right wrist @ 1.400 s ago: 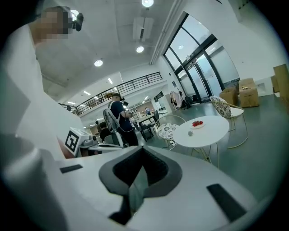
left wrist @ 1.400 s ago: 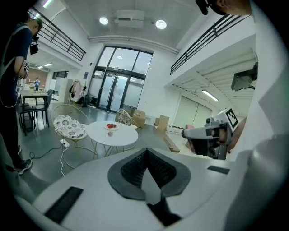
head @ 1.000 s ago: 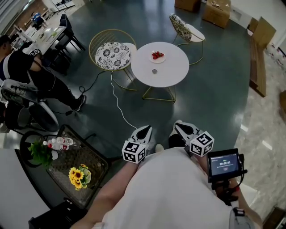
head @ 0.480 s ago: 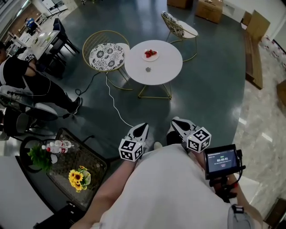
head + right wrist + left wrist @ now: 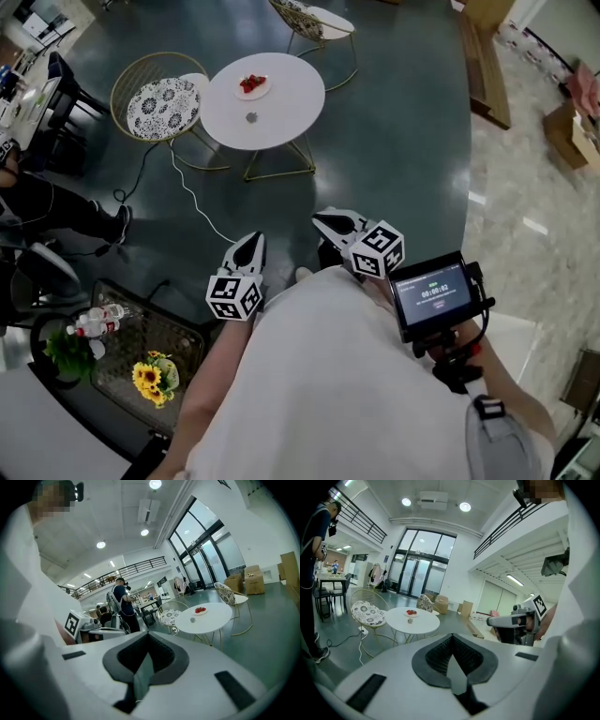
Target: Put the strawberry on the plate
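Note:
A white plate (image 5: 252, 86) with red strawberries on it sits on a round white table (image 5: 281, 112) far ahead; a small grey object (image 5: 251, 117) lies near it. The same plate (image 5: 411, 613) appears small in the left gripper view, and the plate (image 5: 200, 611) in the right gripper view. My left gripper (image 5: 253, 240) and right gripper (image 5: 324, 219) are held close to the person's body, well short of the table. Both point toward it. The left gripper (image 5: 452, 637) is shut and holds nothing, and so is the right gripper (image 5: 149, 635).
Two wire chairs (image 5: 161, 101) with patterned cushions flank the table, and a white cable (image 5: 192, 202) runs across the dark floor. A glass side table with sunflowers (image 5: 155, 377) and bottles stands at left. A small screen (image 5: 431, 293) hangs near the right hand. A person (image 5: 119, 604) stands further back.
The head view has swung, so the table and plate now sit further left and higher. Both grippers have shifted left and up in the picture, still shut and held close to the body.

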A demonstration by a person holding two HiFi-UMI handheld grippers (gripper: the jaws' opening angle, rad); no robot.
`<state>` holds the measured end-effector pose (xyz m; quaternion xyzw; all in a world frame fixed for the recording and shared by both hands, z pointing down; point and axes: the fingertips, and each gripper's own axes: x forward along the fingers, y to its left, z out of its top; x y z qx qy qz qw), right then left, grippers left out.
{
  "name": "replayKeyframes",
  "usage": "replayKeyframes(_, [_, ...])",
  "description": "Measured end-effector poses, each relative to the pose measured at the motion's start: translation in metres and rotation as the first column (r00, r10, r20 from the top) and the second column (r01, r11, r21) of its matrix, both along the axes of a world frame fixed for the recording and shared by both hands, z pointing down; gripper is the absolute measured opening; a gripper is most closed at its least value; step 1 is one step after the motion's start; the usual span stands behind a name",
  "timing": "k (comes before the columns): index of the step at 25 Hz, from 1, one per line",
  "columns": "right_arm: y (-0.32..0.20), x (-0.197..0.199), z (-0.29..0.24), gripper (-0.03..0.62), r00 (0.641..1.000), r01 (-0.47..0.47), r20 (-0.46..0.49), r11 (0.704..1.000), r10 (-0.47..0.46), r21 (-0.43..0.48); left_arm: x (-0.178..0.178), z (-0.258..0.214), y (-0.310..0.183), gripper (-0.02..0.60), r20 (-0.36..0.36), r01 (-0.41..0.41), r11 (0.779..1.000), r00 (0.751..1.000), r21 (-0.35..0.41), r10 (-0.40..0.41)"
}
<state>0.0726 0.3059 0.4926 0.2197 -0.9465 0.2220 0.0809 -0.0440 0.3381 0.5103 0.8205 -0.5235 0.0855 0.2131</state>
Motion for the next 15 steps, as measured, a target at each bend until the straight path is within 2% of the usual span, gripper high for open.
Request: replayKeyframes(15, [0.0000, 0.0054, -0.0008, 0.006, 1.000, -0.025, -0.002, 0.999, 0.025, -0.023, 0.0036, 0.0020, -0.0031, 0.006, -0.002, -0.021, 1.000, 1.000, -0.019, 0.021])
